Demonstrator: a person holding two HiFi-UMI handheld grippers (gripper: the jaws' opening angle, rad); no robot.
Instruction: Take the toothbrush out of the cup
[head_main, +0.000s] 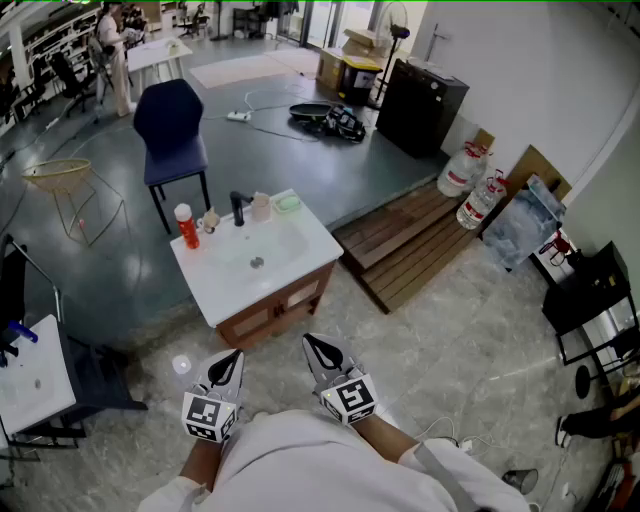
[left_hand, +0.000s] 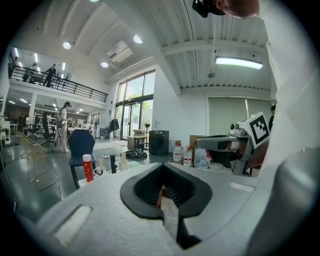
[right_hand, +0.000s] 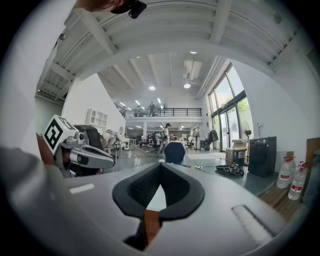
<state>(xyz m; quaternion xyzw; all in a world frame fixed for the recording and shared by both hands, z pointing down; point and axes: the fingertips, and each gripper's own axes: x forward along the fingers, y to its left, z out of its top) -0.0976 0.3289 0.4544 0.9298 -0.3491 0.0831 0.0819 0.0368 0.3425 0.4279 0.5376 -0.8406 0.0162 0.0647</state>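
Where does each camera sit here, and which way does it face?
Head view: on the person's head, looking steeply down at the sink cabinet; left hand-held gripper, right hand-held gripper and sleeves show.
Left gripper view: on the left hand-held gripper, looking along its shut jaws toward the red bottle; the right hand-held gripper shows at right.
Right gripper view: on the right hand-held gripper, looking along its shut jaws toward the blue chair; the left hand-held gripper shows at left.
Shared: all three show the blue chair.

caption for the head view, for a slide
Left gripper and right gripper, both shut and empty, held short of the white sink vanity carrying a red bottle.
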